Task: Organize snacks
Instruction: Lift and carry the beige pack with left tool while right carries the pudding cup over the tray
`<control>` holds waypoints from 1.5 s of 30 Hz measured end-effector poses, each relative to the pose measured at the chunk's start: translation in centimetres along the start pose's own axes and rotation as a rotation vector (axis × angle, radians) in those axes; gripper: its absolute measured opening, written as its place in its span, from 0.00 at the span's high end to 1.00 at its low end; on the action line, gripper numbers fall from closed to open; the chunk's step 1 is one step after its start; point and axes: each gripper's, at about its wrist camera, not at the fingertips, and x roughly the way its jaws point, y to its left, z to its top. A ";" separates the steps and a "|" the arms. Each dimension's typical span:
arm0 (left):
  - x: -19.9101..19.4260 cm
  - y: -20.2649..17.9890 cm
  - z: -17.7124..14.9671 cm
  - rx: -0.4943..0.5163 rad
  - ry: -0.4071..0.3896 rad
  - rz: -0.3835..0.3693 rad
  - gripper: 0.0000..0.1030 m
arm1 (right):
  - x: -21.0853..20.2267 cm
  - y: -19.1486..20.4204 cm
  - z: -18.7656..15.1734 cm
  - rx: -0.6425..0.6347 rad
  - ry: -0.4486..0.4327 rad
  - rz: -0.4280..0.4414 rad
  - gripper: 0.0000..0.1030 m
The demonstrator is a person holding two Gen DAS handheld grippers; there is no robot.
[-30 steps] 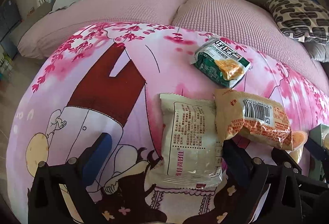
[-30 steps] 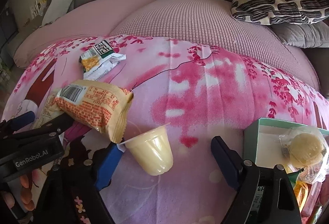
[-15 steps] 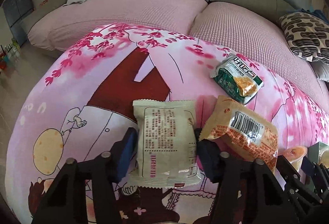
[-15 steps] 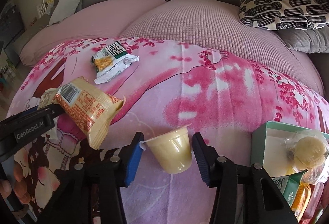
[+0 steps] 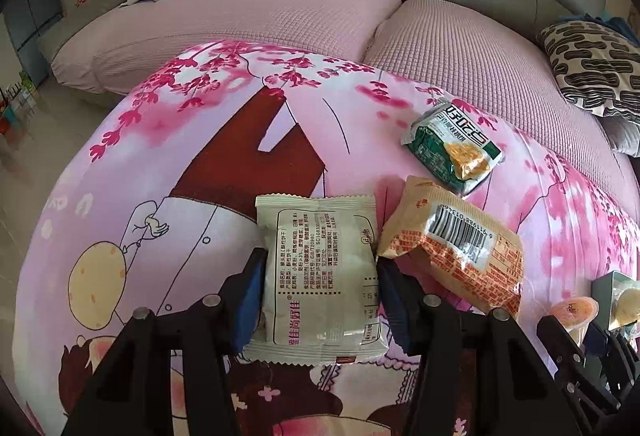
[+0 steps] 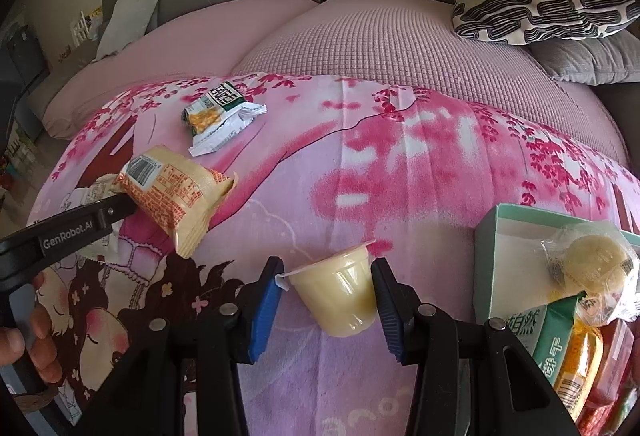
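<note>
My left gripper [image 5: 318,276] is shut on a beige snack packet [image 5: 320,276] with printed text, holding it by its sides above the pink cloth. An orange packet [image 5: 452,248] lies just to its right and a green packet [image 5: 454,144] farther back. My right gripper [image 6: 328,292] is shut on a pale yellow jelly cup [image 6: 340,288] that lies on its side. The green box [image 6: 516,236] with several snacks stands at the right. The left gripper's arm [image 6: 68,232] shows in the right wrist view beside the orange packet [image 6: 176,196].
A pink printed cloth [image 5: 200,176] covers the surface. A pink-covered grey sofa [image 6: 360,28] lies behind, with a patterned cushion [image 6: 540,4] at the back right. The green packet [image 6: 218,110] lies at the back left. The floor [image 5: 36,128] drops off at the left.
Both grippers have closed: the left onto the beige packet, the right onto the jelly cup. Both have risen slightly, and the packet and cup sit between the pads.
</note>
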 end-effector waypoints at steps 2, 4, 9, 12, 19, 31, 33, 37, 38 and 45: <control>-0.2 -0.1 -0.1 -0.003 0.013 -0.005 0.46 | -0.5 -0.2 -0.3 0.010 0.004 0.007 0.54; -0.3 0.0 -0.2 -0.013 0.029 -0.011 0.46 | -1.1 -0.3 -0.7 0.018 0.007 0.015 0.55; -1.1 0.2 -1.0 -0.027 0.061 -0.018 0.46 | -2.7 -0.4 -1.5 0.031 0.004 0.035 0.56; -1.7 0.3 -1.3 -0.030 0.071 -0.018 0.46 | -3.9 -0.6 -1.9 0.037 -0.006 0.047 0.56; -3.9 0.1 -2.3 -0.036 0.076 -0.010 0.47 | -7.2 -1.1 -2.7 0.054 -0.045 0.060 0.56; -8.8 -3.2 -4.3 0.053 0.001 -0.012 0.47 | -12.1 -3.3 -4.5 0.103 -0.103 0.092 0.56; -9.6 -4.3 -4.6 0.077 -0.014 -0.028 0.47 | -12.8 -4.1 -4.7 0.117 -0.119 0.089 0.56; -11.0 -6.7 -4.8 0.115 -0.051 -0.066 0.47 | -14.0 -6.1 -4.8 0.146 -0.149 0.065 0.56; -11.2 -7.3 -4.8 0.124 -0.059 -0.073 0.47 | -14.3 -6.7 -4.8 0.159 -0.156 0.063 0.56; -12.2 -10.4 -5.3 0.169 -0.070 -0.142 0.47 | -15.8 -10.9 -5.0 0.249 -0.196 0.015 0.56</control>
